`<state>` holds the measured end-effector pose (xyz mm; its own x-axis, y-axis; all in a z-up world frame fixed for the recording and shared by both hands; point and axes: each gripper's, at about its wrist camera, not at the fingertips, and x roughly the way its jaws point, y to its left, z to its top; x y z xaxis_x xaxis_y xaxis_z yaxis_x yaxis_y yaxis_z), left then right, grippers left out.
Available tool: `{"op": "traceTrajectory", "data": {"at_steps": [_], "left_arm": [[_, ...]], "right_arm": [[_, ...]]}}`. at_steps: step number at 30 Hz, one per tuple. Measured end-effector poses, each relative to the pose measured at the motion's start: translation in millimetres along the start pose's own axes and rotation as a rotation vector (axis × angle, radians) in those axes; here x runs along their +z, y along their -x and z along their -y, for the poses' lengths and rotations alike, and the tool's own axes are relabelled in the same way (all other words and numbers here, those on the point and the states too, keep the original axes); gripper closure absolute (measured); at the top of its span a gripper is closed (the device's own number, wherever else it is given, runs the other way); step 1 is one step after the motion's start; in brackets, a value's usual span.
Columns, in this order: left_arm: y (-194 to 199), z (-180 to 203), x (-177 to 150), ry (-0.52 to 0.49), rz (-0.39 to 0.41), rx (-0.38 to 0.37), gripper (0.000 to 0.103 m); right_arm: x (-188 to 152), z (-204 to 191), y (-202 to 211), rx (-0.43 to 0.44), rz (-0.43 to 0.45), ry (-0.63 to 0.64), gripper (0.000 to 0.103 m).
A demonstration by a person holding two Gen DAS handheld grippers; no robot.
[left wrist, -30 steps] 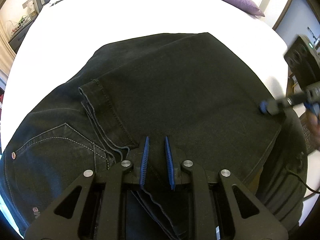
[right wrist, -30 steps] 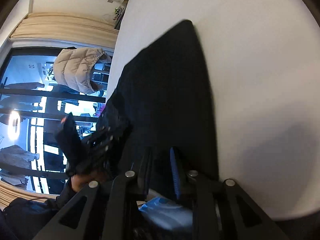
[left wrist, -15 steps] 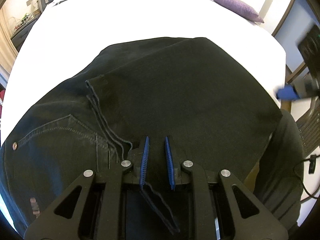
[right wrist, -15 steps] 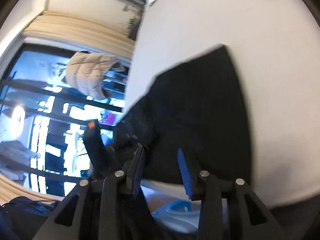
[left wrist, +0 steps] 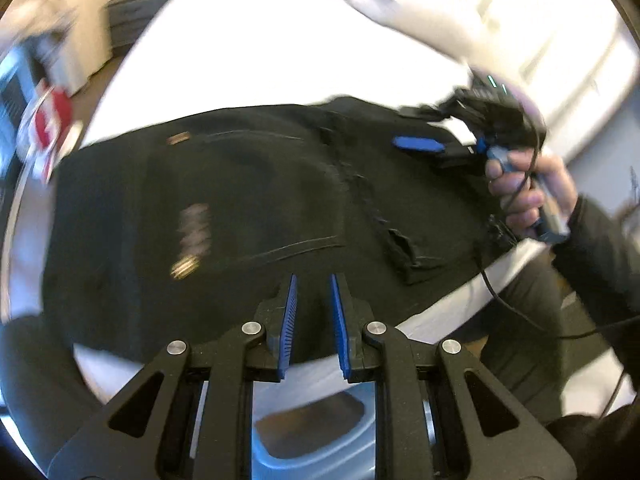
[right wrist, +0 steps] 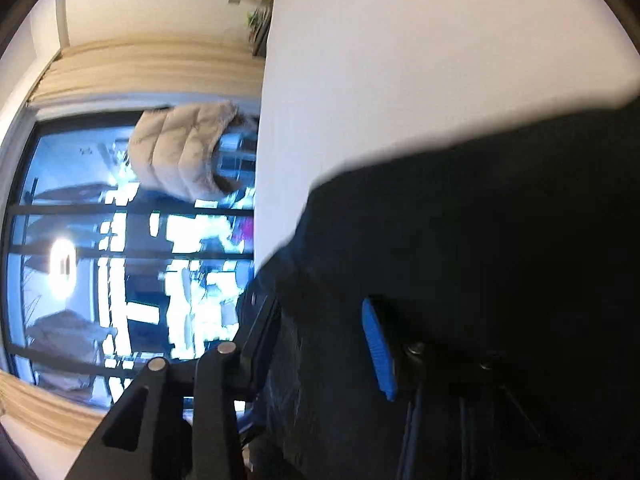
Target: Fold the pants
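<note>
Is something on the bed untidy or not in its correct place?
Yes. The black pants hang slightly over the near edge of the white bed, and the hem layers near the right lie uneven, not flush. Blur hides finer detail.

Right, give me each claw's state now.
Left claw: narrowly open, empty.
Right claw: open, jaws have just been opening; pants lie between them, not gripped.

White bed sheet [right wrist: 420, 60], beige puffer jacket [right wrist: 184, 148] by dark window [right wrist: 80, 240], tan curtain [right wrist: 152, 60].
</note>
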<state>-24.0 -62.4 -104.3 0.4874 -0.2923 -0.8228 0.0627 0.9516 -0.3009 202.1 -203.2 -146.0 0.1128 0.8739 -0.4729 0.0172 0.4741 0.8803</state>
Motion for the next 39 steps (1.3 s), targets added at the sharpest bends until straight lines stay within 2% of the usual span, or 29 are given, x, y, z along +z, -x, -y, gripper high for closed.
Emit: {"op": "traceTrajectory", "data": {"at_steps": [2, 4, 5, 7, 8, 9, 10, 12, 15, 17, 21, 23, 27, 32, 39], "left_arm": [[12.8, -25.4, -9.3, 0.138, 0.033, -0.027, 0.086], [25.5, -51.4, -22.1, 0.269, 0.078, -0.068, 0.086], [32.4, -62.0, -28.7, 0.320, 0.106, -0.082, 0.086], [44.4, -80.8, -42.7, 0.402, 0.163, -0.099, 0.078], [50.5, -94.3, -52.5, 0.453, 0.194, -0.114, 0.053], [56.2, -109.6, -62.3, 0.525, 0.237, -0.143, 0.015], [61.1, -121.7, -70.3, 0.584, 0.274, -0.155, 0.005], [67.2, -148.0, -89.1, 0.738, 0.350, -0.195, 0.004], [51.9, -171.2, -106.2, 0.918, 0.341, -0.339, 0.004], [40.1, -174.8, -110.3, 0.973, 0.333, -0.407, 0.004], [30.3, -178.7, -107.9, 0.983, 0.359, -0.465, 0.005], [24.2, -186.9, -106.5, 1.019, 0.386, -0.495, 0.005], [-0.6, -196.2, -108.8, 1.109, 0.382, -0.550, 0.006], [2.1, -202.5, -106.5, 1.161, 0.402, -0.568, 0.006], [-2.6, -209.1, -105.8, 1.160, 0.399, -0.552, 0.006]], "right_arm": [[10.5, -4.7, 5.9, -0.019, 0.059, -0.020, 0.054], [9.1, -15.3, 11.3, -0.008, 0.095, -0.007, 0.045], [3.4, -22.4, 12.2, 0.011, 0.096, 0.009, 0.045], [-15.9, -39.8, 5.1, 0.065, 0.070, 0.054, 0.044], [-26.8, -44.8, 1.1, 0.089, 0.054, 0.068, 0.044], [-38.2, -49.7, -3.5, 0.118, 0.038, 0.077, 0.044], [-50.5, -51.5, -7.4, 0.147, 0.027, 0.078, 0.044], [-66.6, -50.5, -13.9, 0.183, 0.024, 0.057, 0.044], [-83.4, -39.9, -19.0, 0.194, 0.033, 0.002, 0.044], [-90.7, -32.8, -18.0, 0.197, 0.030, -0.019, 0.044], [-96.4, -33.8, -13.7, 0.187, 0.032, -0.012, 0.044], [-96.8, -35.0, -8.5, 0.194, 0.040, -0.004, 0.044], [-95.9, -33.2, -2.5, 0.213, 0.051, -0.006, 0.044], [-97.9, -29.7, -4.4, 0.210, 0.044, -0.013, 0.044], [-95.2, -23.4, -6.6, 0.219, 0.033, -0.022, 0.044]]}}
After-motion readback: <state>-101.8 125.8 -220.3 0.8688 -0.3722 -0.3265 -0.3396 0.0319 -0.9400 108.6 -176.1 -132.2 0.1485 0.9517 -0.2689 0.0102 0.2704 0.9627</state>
